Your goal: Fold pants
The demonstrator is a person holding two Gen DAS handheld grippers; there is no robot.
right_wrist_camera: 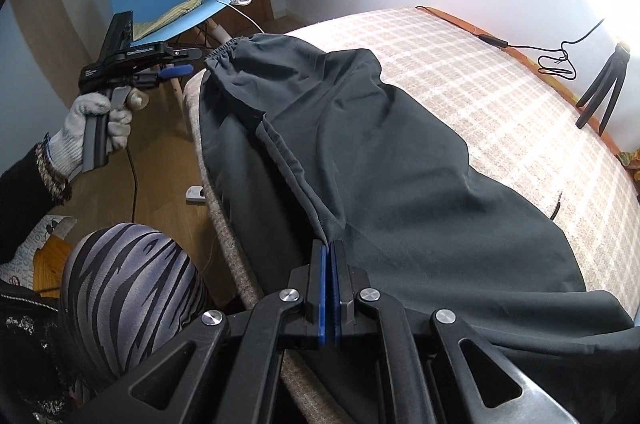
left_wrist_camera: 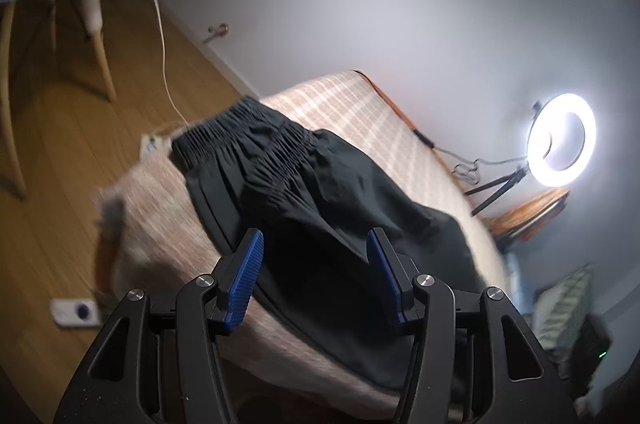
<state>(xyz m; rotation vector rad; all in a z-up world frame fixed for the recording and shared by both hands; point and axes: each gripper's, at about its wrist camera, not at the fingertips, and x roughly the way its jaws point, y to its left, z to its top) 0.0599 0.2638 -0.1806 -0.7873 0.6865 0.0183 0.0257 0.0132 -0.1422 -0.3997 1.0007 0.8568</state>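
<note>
**Right side pinned, left side free**

I see the dark grey elastic-waist pants (right_wrist_camera: 384,160) lying along the checked beige bed (right_wrist_camera: 500,96), near its edge. My right gripper (right_wrist_camera: 329,256) is clamped on a fabric ridge. My left gripper (left_wrist_camera: 315,244) hangs spread above the waistband end, holding nothing. I judge the fold just beginning; next I need a left-side grasp.

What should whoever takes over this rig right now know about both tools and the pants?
Right tool: shut on a fold of the black pants, near the edge of the bed.
Left tool: open, empty, above the pants; in the right wrist view it is off the bed's edge, near the elastic waistband.
Pants: spread along the checked bed cover, waistband at the far end, fabric bunched and wrinkled, partly draped over the edge.
Done: right grasp only.
Left: probably grip near the waistband with the left tool, then fold and flatten.
</note>
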